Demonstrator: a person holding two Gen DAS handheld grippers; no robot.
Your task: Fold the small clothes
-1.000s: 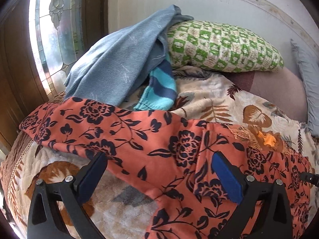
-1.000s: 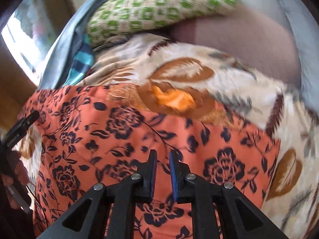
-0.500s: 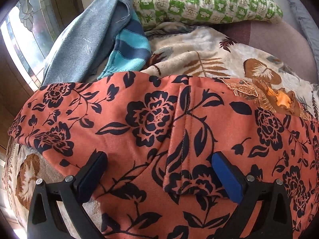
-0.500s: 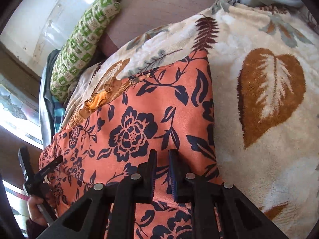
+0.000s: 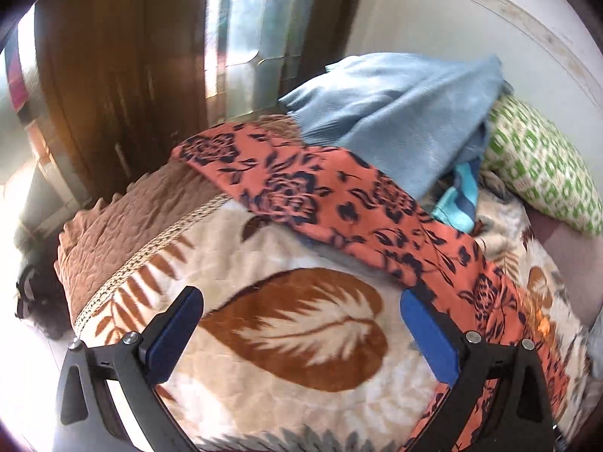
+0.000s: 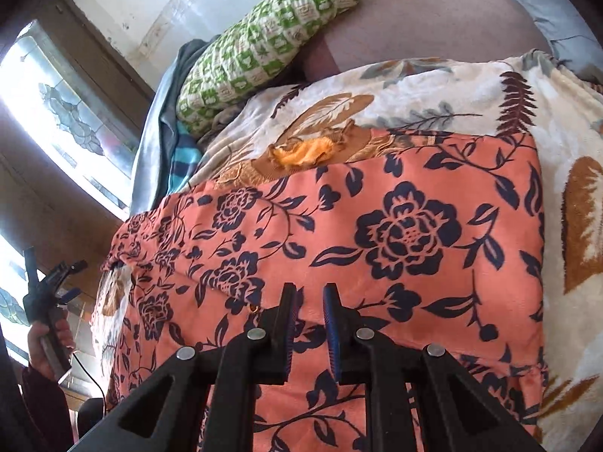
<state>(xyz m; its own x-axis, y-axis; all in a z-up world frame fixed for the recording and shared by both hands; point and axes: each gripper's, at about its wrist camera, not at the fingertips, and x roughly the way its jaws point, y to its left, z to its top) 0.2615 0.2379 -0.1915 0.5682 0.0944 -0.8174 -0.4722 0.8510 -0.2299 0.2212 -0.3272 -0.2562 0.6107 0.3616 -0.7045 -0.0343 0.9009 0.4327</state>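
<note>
An orange garment with a dark floral print [image 6: 395, 233] lies spread on the bed; in the left wrist view [image 5: 339, 203] it runs as a band from the far left corner to the lower right. My left gripper [image 5: 297, 335] is open and empty above the leaf-print blanket [image 5: 294, 324], left of the garment. It also shows far left in the right wrist view [image 6: 49, 282], held in a hand. My right gripper [image 6: 309, 316] has its jaws close together with a narrow gap over the garment's near part; I cannot tell if cloth is pinched.
A blue-grey cloth [image 5: 395, 113] and a striped teal piece [image 5: 458, 199] lie piled at the bed's far side by a green checked pillow [image 5: 542, 165]. A wooden door and window [image 5: 150, 56] stand left. The bed's brown edge [image 5: 124, 222] drops off at left.
My left gripper has pulled back and swung left off the garment, now over bare blanket. The right wrist view has shifted slightly; its jaws stay nearly closed.
</note>
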